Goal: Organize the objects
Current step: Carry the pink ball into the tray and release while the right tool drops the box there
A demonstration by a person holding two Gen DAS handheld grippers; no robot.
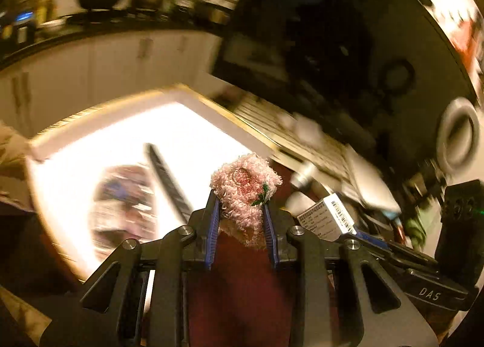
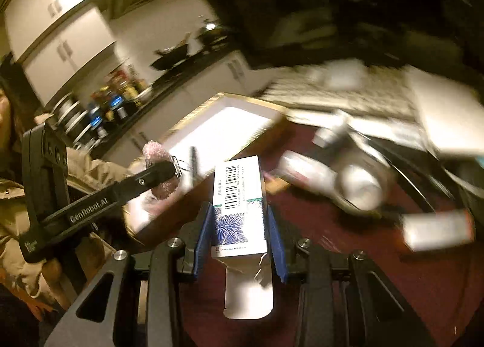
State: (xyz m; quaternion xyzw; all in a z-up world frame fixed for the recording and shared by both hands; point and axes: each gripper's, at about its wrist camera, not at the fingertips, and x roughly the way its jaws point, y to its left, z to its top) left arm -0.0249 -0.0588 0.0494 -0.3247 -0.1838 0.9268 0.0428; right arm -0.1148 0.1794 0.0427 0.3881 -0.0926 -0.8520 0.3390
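My left gripper is shut on a pink fluffy toy with a red patch and a green bit, held above a dark red table. In the right wrist view the left gripper and its toy hang over the edge of a white box. My right gripper is shut on a white carton with a barcode and a blue leaf print, its rear flap open. That carton also shows in the left wrist view.
An open white box holds a dark pen and a round printed item. Blurred white objects, a keyboard and a small box lie on the table. Kitchen cabinets and a counter with pans stand behind.
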